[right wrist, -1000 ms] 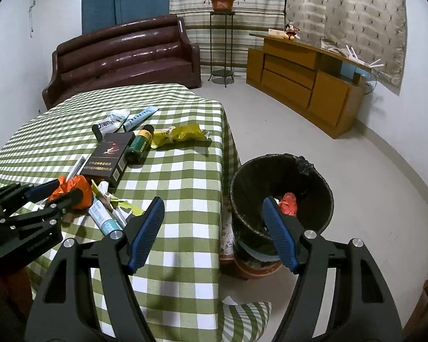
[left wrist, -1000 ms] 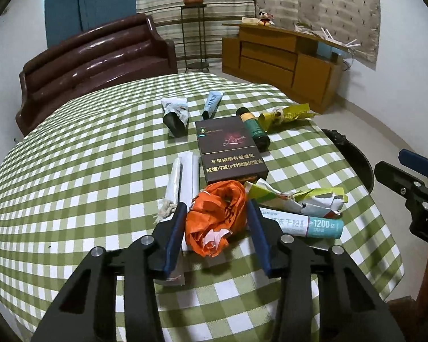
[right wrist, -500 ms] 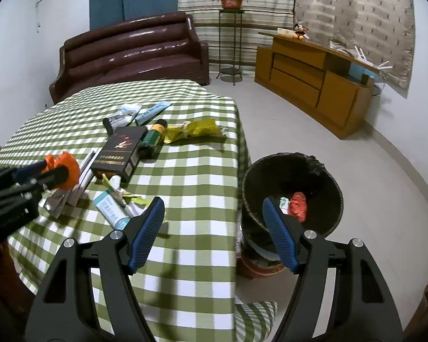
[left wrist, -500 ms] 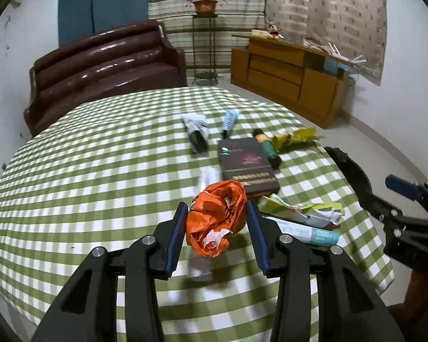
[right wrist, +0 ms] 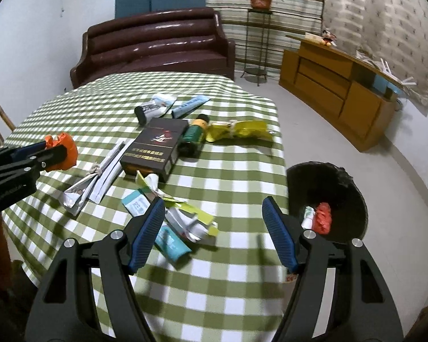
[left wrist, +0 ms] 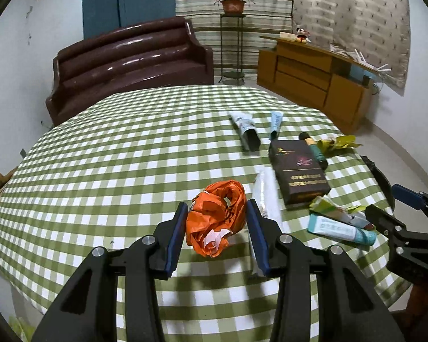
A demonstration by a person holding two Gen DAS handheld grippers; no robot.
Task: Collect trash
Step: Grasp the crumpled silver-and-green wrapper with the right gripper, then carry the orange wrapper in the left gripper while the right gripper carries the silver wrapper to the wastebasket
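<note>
Left gripper (left wrist: 216, 229) in my hand pinches a crumpled orange plastic bag (left wrist: 217, 218), held clear above the green checked table (left wrist: 114, 156). My right gripper (right wrist: 213, 229) hangs spread wide, empty, over the table edge. Below it lie a teal tube (right wrist: 168, 238) and torn wrappers (right wrist: 185, 213), with a dark box (right wrist: 154, 148) beyond. Right of the table stands a black bin (right wrist: 353, 196) with red trash (right wrist: 322, 218) inside.

You're holding a crinkled, glossy orange plastic bag (left wrist: 216, 216) between ribbed blue pads (left wrist: 174, 242) on matt black plastic fingers. Under it lies a checked cloth (left wrist: 114, 171) — soft, matt. The brown sofa (left wrist: 128, 62) looks shiny, leather-like; the cabinet (left wrist: 311, 79) is smooth wood.
</note>
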